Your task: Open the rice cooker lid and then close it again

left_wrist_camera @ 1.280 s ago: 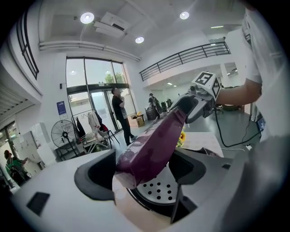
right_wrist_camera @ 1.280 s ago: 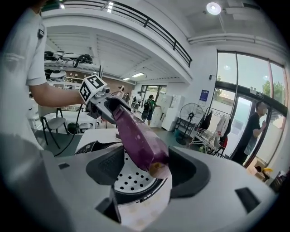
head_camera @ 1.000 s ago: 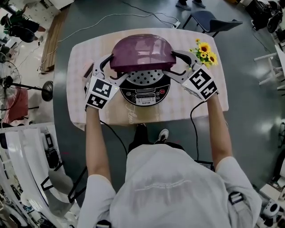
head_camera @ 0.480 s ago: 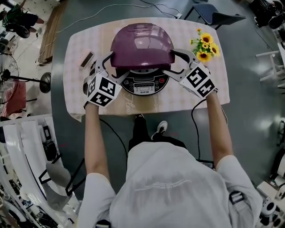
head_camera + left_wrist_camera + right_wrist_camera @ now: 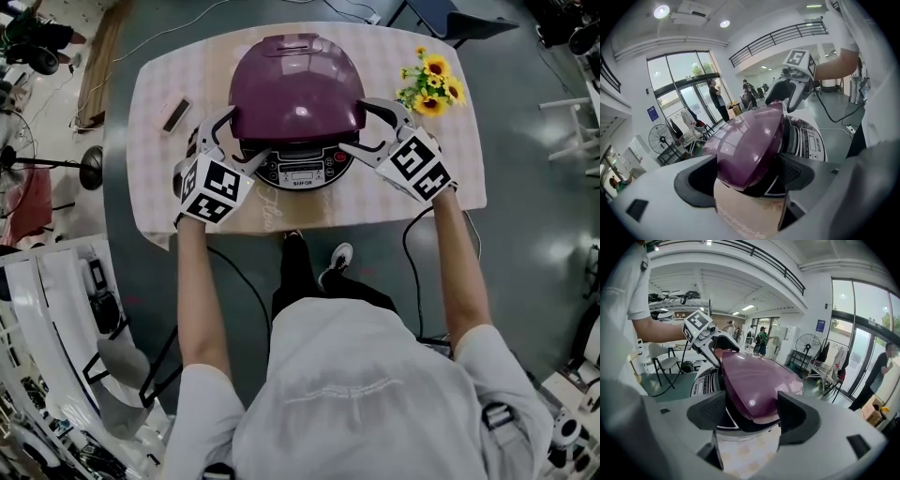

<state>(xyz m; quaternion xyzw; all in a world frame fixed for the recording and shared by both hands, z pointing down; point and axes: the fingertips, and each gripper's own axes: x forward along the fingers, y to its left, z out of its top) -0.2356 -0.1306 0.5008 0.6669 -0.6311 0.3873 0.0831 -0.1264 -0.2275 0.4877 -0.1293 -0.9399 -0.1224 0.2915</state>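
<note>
1. The glossy purple domed lid (image 5: 295, 84) sits low on the round black-and-silver rice cooker (image 5: 298, 174), at the middle of the pale checked bench (image 5: 159, 192).
2. Your left tool (image 5: 746, 177) and right tool (image 5: 752, 414) both have jaws apart, each straddling one side rim of the lid.
3. If you press unevenly, the lid may twist, or the cooker may slide toward the near edge.
4. The latch is hidden, so I cannot tell if it is locked.

The rice cooker lid (image 5: 297, 80) was glossy plum purple. The bench (image 5: 155, 112) had a pale pink checked cloth. The sunflowers (image 5: 433, 84) were yellow. The left hand-held gripper (image 5: 236, 141) and the right hand-held gripper (image 5: 368, 129) were pale grey with black-and-white square markers.
</note>
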